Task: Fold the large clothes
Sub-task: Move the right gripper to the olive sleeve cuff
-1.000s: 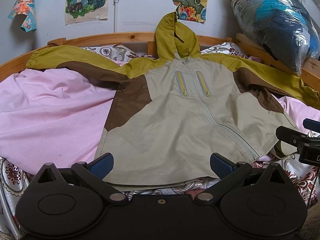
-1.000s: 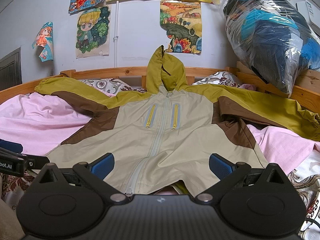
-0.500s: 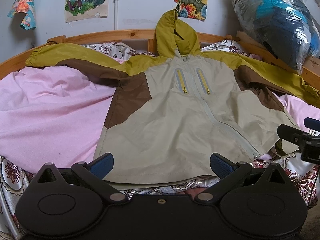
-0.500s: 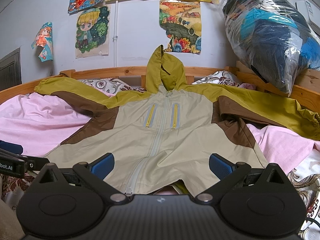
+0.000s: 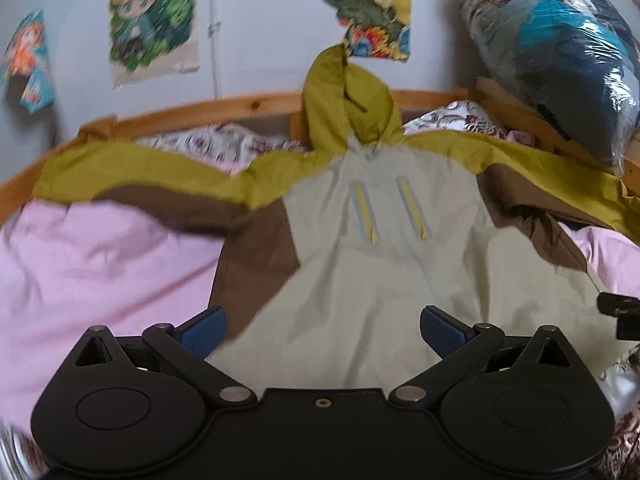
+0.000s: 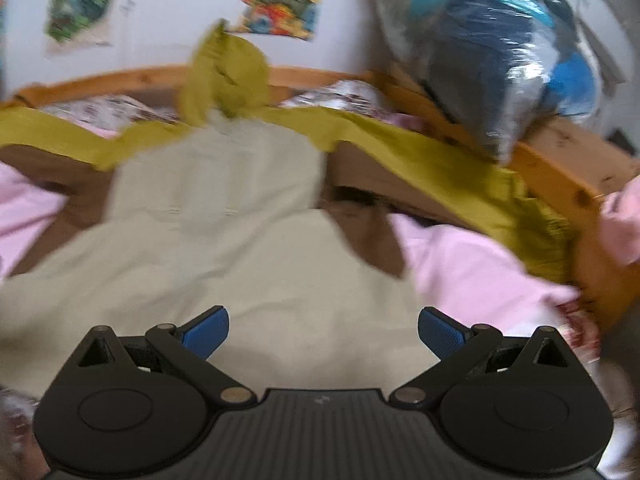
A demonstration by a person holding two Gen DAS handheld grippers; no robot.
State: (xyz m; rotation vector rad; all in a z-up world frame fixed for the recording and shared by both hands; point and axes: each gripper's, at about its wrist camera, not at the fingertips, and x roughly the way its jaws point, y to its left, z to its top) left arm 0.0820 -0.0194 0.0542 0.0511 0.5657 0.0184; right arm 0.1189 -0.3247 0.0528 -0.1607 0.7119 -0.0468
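Observation:
A hooded jacket [image 5: 372,264], beige with brown and olive panels, lies face up and spread flat on a pink sheet [image 5: 92,264], sleeves out to both sides, hood toward the headboard. It also shows in the right wrist view [image 6: 240,248], blurred. My left gripper [image 5: 323,330] is open and empty over the jacket's lower left part. My right gripper [image 6: 323,330] is open and empty over the lower right part, near the right sleeve [image 6: 460,184]. The right gripper's tip shows at the edge of the left wrist view [image 5: 620,312].
A wooden bed frame [image 5: 248,106] runs behind the jacket and along the right side [image 6: 560,176]. A plastic-wrapped bundle of clothes [image 5: 560,48] sits on the right rail. Patterned pillows [image 5: 224,144] lie by the headboard. Posters hang on the wall.
Both grippers have moved forward over the jacket's hem. The right gripper has also swung to the right, toward the right sleeve. Both stay open.

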